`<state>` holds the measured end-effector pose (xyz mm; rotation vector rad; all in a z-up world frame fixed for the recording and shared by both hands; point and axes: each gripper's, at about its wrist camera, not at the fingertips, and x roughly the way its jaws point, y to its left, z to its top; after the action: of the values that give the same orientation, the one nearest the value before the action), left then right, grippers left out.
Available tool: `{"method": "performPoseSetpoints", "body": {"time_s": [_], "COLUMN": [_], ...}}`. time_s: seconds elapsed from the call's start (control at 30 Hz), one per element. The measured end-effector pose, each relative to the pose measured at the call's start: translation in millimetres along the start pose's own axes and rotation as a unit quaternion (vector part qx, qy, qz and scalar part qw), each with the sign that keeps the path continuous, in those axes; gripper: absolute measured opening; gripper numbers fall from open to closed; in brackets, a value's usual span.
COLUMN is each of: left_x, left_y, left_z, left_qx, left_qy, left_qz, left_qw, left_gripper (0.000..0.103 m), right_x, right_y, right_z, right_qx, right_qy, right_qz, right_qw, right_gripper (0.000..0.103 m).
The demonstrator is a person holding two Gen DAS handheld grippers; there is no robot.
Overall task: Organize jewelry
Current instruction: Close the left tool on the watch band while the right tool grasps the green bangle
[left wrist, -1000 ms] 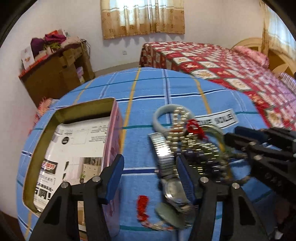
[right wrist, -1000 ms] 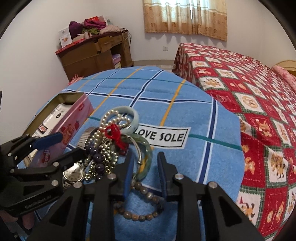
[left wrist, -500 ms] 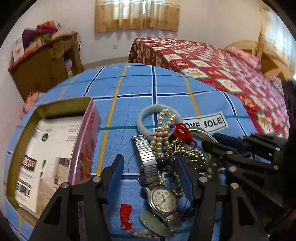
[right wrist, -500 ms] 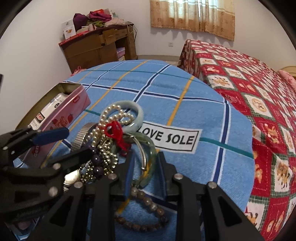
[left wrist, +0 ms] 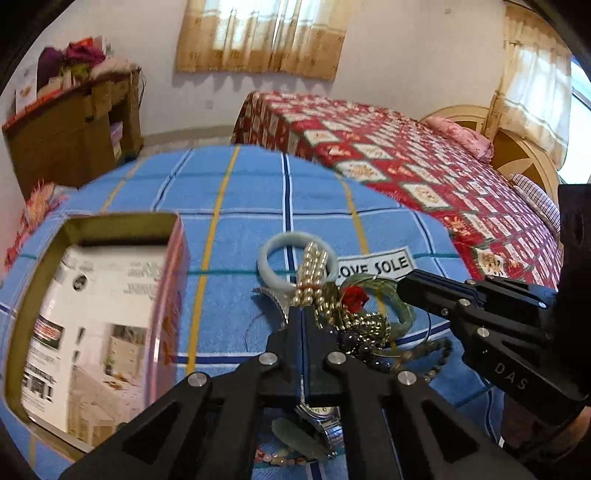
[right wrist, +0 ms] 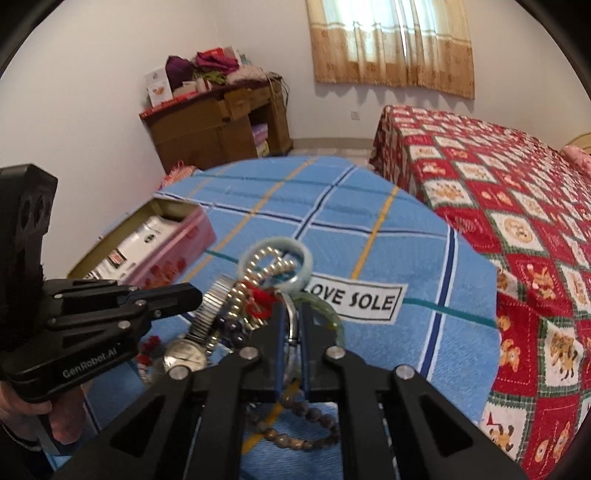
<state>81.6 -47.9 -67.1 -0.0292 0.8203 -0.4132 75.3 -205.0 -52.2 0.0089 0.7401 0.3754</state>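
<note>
With both tongs working the jewelry pile (left wrist: pixel 343 314) on the blue checked table (left wrist: pixel 240 206), left tongs (left wrist: pixel 302 314) are fully closed at the watch (right wrist: pixel 184 352) strap. Right tongs (right wrist: pixel 291 325) are closing on the green bangle (right wrist: pixel 328 314); tin box (left wrist: pixel 92 317) sits at 9 o'clock from the pile.

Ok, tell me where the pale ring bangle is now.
In the left wrist view, the pale bangle lies on the blue cloth at the jewelry pile's far end, left of the "LOVE SOLE" label.

Daylight glows through a curtained window (left wrist: pixel 262 35); fisheye bends the black-cornered edges, and nearby objects smear with motion blur.
</note>
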Motion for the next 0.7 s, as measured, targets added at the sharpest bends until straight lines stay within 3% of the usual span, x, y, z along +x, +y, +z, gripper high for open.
{"method": "performPoseSetpoints", "body": {"time_s": [0.23, 0.4, 0.43, 0.47, 0.53, 0.6, 0.7], "left_x": [-13.4, -5.3, -1.3, 2.2, 8.0, 11.6, 16.1], "left_y": [-4.8, -14.0, -13.3, -11.5, -8.8, -6.4, -8.9], "left_z": [-1.0, -2.6, -2.4, -2.6, -2.6, -3.8, -3.9], "left_qx": [0.018, 0.028, 0.023, 0.017, 0.005, 0.000, 0.004], "left_qy": [-0.017, -0.018, -0.009, -0.003, 0.008, 0.006, 0.009], "left_qz": [0.015, 0.035, 0.028, 0.022, 0.025, 0.036, 0.029], "left_qw": [0.9996, 0.9988, 0.9993, 0.9996, 0.9996, 0.9993, 0.9995], "left_gripper": [0.000, 0.001, 0.004, 0.007, 0.034, 0.050, 0.050], "right_x": [-17.0, -4.5, -4.0, -2.8, -2.3, -1.5, 4.1], "right_y": [4.3, 6.4, 4.4, 1.4, -3.8, -5.9, -8.9], "right_z": [9.9, 3.2, 1.2, -0.7, -3.5, -4.8, -5.0], "right_qx": [-0.010, -0.032, -0.029, -0.023, -0.015, -0.019, -0.020], "right_qy": [-0.027, 0.004, 0.001, 0.001, -0.001, 0.000, 0.012], "right_qz": [-0.005, -0.023, -0.025, -0.025, -0.028, -0.037, -0.040], "right_qw": [1.000, 0.999, 0.999, 0.999, 0.999, 0.999, 0.999], "right_gripper": [0.005, 0.006, 0.009, 0.022, 0.044, 0.046, 0.045]}}
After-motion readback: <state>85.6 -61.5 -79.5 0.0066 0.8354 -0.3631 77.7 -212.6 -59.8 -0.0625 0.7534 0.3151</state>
